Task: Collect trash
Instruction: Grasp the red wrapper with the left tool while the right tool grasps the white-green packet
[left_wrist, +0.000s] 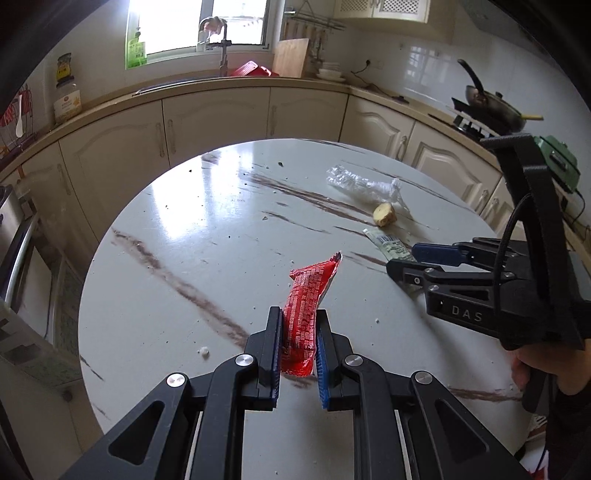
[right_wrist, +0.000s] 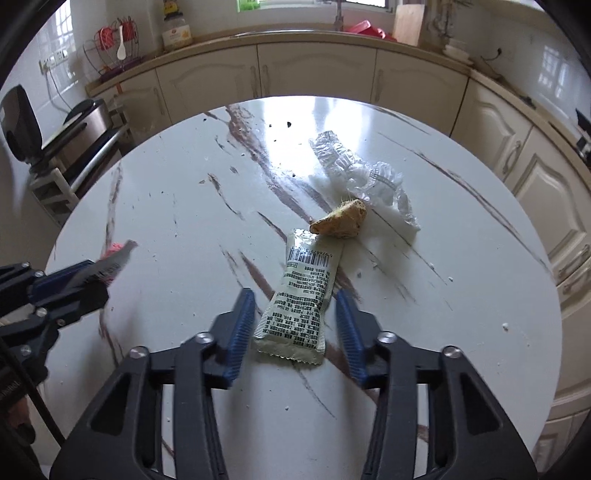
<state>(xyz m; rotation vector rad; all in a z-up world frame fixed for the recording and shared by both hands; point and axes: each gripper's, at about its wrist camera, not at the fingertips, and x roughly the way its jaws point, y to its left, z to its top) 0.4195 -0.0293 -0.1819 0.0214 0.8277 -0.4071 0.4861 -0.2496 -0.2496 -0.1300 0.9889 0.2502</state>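
My left gripper (left_wrist: 298, 321) is shut on a red snack wrapper (left_wrist: 308, 302) and holds it over the round white table (left_wrist: 184, 229); it also shows at the left of the right wrist view (right_wrist: 110, 264), blurred. My right gripper (right_wrist: 295, 306) is open, its jaws on either side of a pale green wrapper (right_wrist: 301, 295) that lies flat on the table. In the left wrist view the right gripper (left_wrist: 400, 258) sits at the right, by that wrapper (left_wrist: 389, 247). A yellowish food scrap (right_wrist: 341, 221) and crumpled clear plastic (right_wrist: 365, 177) lie just beyond.
The table has brown streaks and scattered crumbs (right_wrist: 288, 124). Cream kitchen cabinets (right_wrist: 314, 70) curve around behind it, with a sink and window at the back. A pan (left_wrist: 491, 107) sits on the stove at the right. An appliance rack (right_wrist: 74, 147) stands to the left.
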